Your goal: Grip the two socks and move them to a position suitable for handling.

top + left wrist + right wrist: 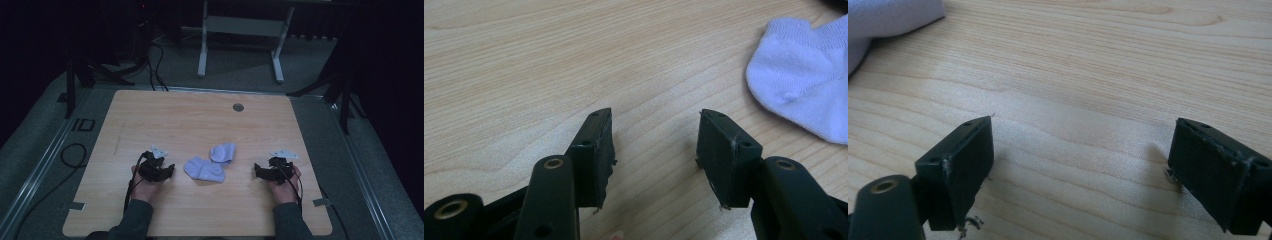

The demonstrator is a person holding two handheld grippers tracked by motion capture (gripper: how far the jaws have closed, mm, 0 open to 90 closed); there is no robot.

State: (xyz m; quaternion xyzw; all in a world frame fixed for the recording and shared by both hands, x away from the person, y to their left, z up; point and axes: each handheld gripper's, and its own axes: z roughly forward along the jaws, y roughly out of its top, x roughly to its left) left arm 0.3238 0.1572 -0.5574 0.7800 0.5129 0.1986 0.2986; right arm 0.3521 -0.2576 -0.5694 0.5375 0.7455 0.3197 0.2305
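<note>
Two pale lilac socks lie mid-table, just touching: one sock point(204, 169) nearer the front, the other sock point(223, 152) behind it to the right. My left gripper point(170, 169) rests on the wood left of them, open and empty; in the left gripper view point(656, 117) a sock point(805, 75) lies at the upper right, beyond the jaws. My right gripper point(257, 170) rests to the right of the socks, open wide and empty; the right gripper view point(1083, 125) has a sock's edge point(888, 17) in its top left corner.
The light wooden table point(200, 125) has a round grommet hole point(238, 107) near its far edge. Cables point(75, 155) run over the grey floor to the left. A white desk frame point(240, 40) stands beyond the table.
</note>
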